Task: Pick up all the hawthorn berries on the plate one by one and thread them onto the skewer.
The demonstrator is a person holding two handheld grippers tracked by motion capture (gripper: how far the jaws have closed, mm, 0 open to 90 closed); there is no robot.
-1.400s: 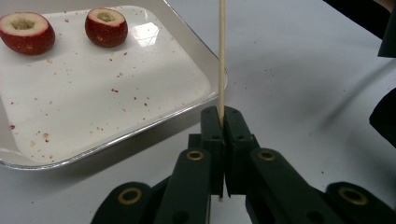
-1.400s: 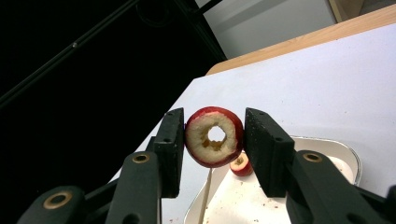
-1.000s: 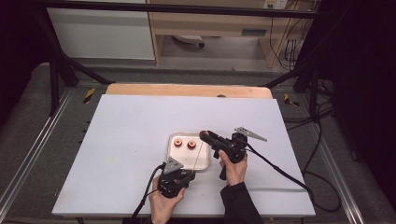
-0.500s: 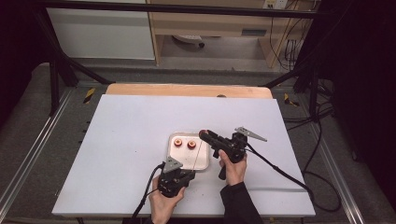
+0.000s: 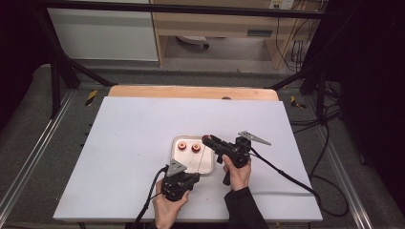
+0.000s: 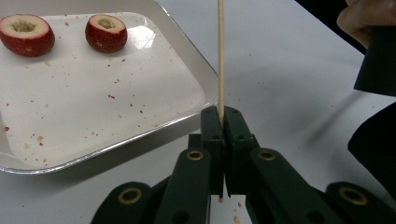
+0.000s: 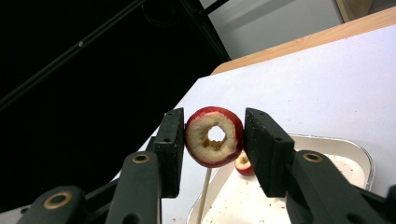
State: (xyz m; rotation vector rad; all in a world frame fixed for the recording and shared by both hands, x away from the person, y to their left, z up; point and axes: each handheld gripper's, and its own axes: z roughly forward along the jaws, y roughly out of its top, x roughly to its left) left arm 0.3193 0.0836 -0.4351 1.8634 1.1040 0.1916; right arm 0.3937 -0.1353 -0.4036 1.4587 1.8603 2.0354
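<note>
A: How far along is it?

B: Just started, I'd judge. The left tool [image 6: 220, 122] is clenched on a thin wooden skewer [image 6: 220, 56], held upright near the surface's front edge. The right tool [image 7: 212, 140] grips a cored red fruit ring [image 7: 214, 136] above the skewer's tip; whether it is pierced yet, I cannot tell.

A: And what's left?

B: Two more cored fruit pieces [image 5: 188, 146] sit in the far end of the crumb-speckled white tray [image 5: 206, 165], untouched; probably they get threaded next.

A: The surroundings?

B: A white surface [image 5: 129, 143] with a wooden strip [image 5: 191, 92] along its far edge, dark frame bars and cables around, pale cabinets behind.
</note>
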